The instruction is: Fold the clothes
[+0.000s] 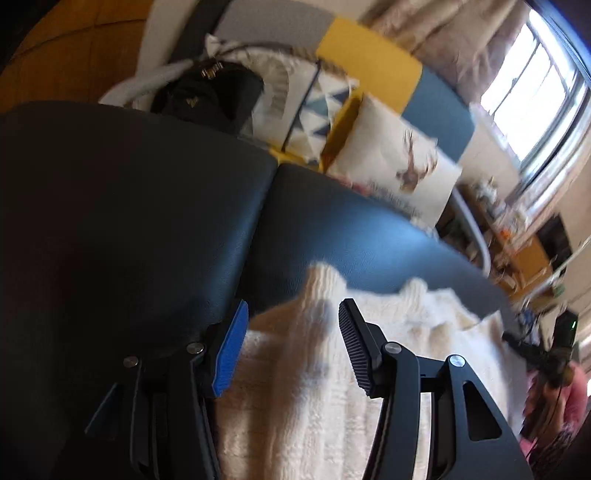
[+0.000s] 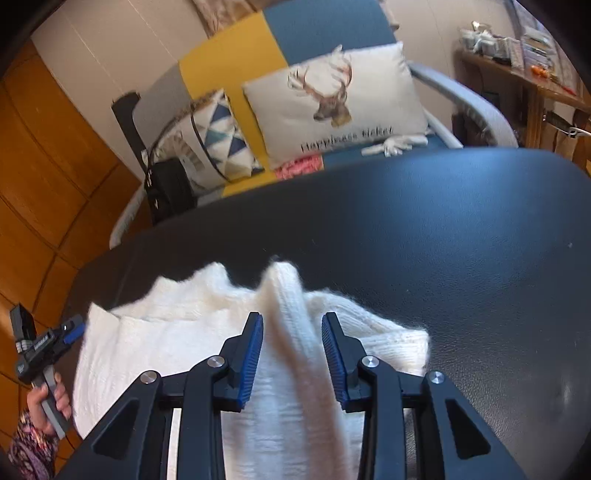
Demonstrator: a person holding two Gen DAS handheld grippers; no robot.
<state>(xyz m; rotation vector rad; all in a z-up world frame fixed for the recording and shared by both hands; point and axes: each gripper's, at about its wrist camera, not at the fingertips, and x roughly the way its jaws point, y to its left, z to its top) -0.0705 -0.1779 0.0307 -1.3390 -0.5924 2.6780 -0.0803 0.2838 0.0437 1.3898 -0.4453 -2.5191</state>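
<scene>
Cream knit fabric runs up between the fingers of both tools. On the right tool (image 2: 292, 345) a raised ridge of the white sweater (image 2: 177, 328) stands in the gap between the blue pads, but whether they actually pinch it or just straddle it is hard to call, so no verdict there. Same story with the left tool (image 1: 291, 349): its jaws sit about halfway apart with a peak of the knit poking up between them, and a bit blurred, so can't tell if it's gripped.

Rest of the sweater lies bunched on the dark leathery surface (image 2: 461, 229), near its front edge. In the right wrist view the left tool shows up at the far left, held by a hand (image 2: 50, 400) in a patterned sleeve.

Behind the surface there's a blue and yellow sofa (image 2: 317, 33) with a deer cushion (image 2: 332, 99) and a triangle-print cushion (image 2: 218, 136).
</scene>
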